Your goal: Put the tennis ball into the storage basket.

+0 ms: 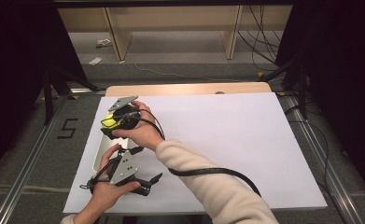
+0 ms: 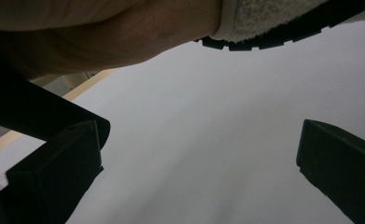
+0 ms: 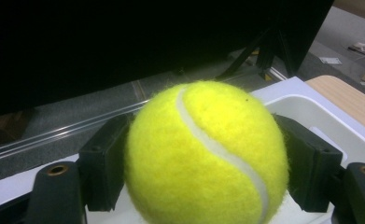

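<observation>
Tennis ball [image 3: 207,154] sits clamped in the right gripper [image 3: 208,163] above a white tray [image 3: 311,112]; from above it's mostly hidden. Left gripper [image 2: 196,163], near edge, gapes wide over white sheet [image 2: 208,116].

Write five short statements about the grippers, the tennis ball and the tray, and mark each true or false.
1. The right gripper is clamped on the tennis ball. True.
2. The left gripper holds a second ball. False: its jaws stand wide apart with nothing between them, over the white sheet.
3. The ball is held over the white tray at the table's left edge. True.
4. The ball is red. False: it is yellow with a white seam.
5. The left gripper lies farther from the person than the right one. False: in the high view the left gripper is nearer the person, the right gripper farther up the table.
</observation>
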{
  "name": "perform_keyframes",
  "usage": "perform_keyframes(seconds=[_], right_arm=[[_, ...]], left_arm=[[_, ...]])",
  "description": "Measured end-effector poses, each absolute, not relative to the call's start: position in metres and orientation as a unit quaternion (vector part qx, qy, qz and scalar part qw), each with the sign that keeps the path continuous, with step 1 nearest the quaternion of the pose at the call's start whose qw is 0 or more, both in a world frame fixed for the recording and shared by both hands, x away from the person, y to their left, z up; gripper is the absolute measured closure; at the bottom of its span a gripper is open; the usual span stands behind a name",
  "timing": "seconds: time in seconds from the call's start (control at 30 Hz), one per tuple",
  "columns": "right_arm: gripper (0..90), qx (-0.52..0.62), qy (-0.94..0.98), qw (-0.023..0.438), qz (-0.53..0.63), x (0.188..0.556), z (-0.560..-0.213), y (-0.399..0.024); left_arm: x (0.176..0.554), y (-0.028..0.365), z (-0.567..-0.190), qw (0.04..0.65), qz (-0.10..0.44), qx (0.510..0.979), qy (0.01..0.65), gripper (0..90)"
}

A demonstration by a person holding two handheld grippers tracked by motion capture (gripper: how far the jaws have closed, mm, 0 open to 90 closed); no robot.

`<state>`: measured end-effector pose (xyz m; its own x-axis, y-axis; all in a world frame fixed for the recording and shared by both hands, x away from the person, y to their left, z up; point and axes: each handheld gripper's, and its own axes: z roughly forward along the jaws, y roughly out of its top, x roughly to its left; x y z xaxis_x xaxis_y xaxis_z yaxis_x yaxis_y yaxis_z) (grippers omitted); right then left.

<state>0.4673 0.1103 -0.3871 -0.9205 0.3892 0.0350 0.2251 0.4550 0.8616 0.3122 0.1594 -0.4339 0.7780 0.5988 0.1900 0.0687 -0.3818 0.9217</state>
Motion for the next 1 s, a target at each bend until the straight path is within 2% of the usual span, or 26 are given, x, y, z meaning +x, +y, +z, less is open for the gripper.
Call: perform_keyframes(seconds=[1.0], right_arm=[[26.8,0.188,0.849,0.079,0.488,0.4679,-0.3914,0.1126]], left_arm=[[0.3122,0.1578,-0.4341,0.513,0.258,0.793,0.205,0.0]])
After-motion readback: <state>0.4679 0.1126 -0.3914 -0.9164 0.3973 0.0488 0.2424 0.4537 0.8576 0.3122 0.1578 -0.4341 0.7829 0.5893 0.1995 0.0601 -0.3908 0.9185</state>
